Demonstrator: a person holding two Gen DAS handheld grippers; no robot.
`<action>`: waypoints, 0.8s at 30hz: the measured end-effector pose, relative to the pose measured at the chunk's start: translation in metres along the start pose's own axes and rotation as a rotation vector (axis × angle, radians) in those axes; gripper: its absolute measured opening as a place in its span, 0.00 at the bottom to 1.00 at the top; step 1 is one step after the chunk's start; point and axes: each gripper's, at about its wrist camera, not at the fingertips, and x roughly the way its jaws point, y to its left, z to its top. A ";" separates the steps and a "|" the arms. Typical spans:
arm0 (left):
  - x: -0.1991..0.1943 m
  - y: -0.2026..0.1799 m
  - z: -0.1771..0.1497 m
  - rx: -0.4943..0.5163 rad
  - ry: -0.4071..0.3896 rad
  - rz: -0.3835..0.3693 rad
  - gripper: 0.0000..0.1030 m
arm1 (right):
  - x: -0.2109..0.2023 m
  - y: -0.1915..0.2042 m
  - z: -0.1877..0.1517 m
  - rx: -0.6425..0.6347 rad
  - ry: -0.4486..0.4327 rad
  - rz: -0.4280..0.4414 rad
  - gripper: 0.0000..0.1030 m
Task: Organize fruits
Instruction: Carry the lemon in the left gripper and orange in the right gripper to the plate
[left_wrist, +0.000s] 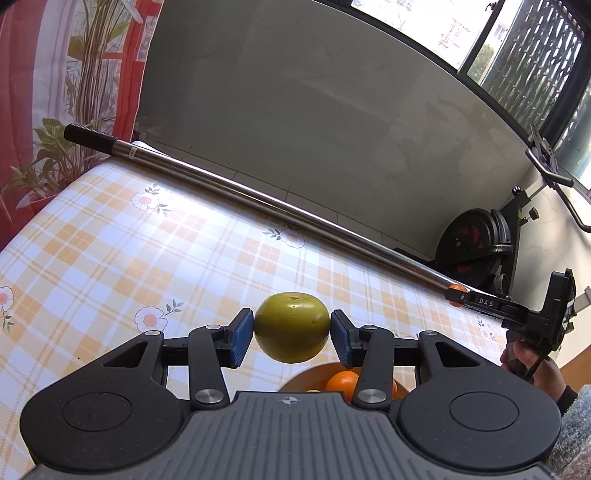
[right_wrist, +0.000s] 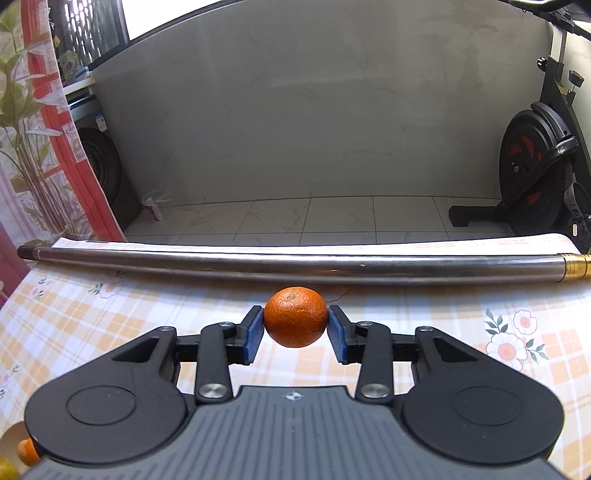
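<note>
Left gripper (left_wrist: 292, 334) pinches a green fruit (left_wrist: 291, 327) between blue pads, above a bowl (left_wrist: 295, 380) holding oranges (left_wrist: 341, 382). Right gripper (right_wrist: 295, 330) clamps an orange (right_wrist: 295, 316) above the checked tablecloth (right_wrist: 443, 332). Beyond lies a metal pole (right_wrist: 295, 264).

One green fruit (left_wrist: 291, 326), one bowl (left_wrist: 295, 380), one metal pole (left_wrist: 258, 199), one exercise bike (right_wrist: 535, 173) — and three oranges: one gripped (right_wrist: 295, 317), two (left_wrist: 341, 382) in the bowl.
</note>
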 end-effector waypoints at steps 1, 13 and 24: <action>-0.002 0.000 0.001 0.006 0.001 -0.007 0.47 | -0.010 0.005 -0.002 -0.001 -0.008 0.017 0.39; -0.025 -0.004 0.033 0.120 -0.108 -0.004 0.47 | -0.094 0.061 -0.005 -0.019 -0.127 0.143 0.39; 0.001 -0.009 0.017 0.351 0.074 -0.107 0.47 | -0.103 0.101 -0.035 -0.083 -0.074 0.206 0.39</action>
